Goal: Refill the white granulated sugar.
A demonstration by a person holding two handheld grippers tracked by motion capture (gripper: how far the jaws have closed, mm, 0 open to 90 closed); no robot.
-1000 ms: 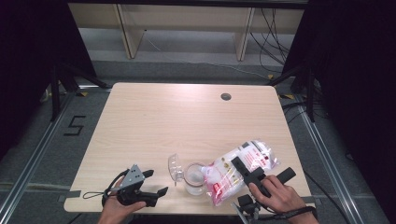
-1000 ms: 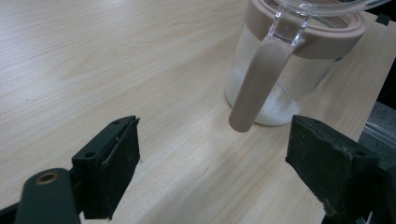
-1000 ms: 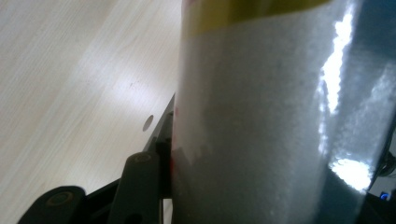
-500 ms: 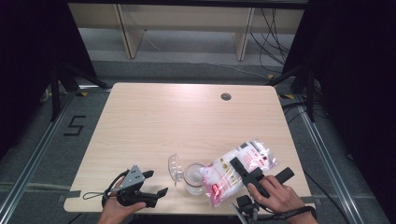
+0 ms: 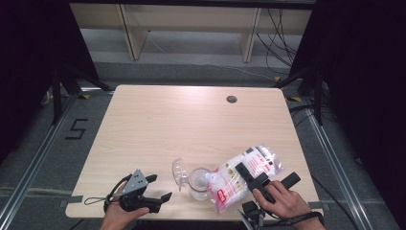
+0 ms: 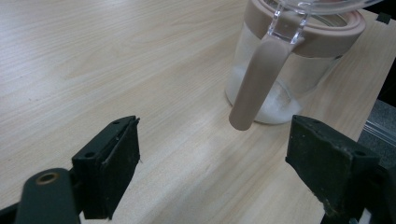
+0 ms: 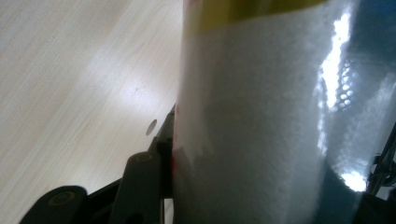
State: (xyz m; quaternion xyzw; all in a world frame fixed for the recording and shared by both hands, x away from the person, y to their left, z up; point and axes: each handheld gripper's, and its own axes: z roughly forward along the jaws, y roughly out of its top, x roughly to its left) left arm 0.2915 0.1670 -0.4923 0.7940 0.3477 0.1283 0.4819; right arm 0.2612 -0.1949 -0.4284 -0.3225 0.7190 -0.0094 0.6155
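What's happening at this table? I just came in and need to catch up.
A person works with a gripper in each hand. The right gripper is clamped on a bag of white granules, tipped toward an open glass jar whose lid is flipped back. The jar already holds some white powder. The left gripper rests open on the table, apart from the jar.
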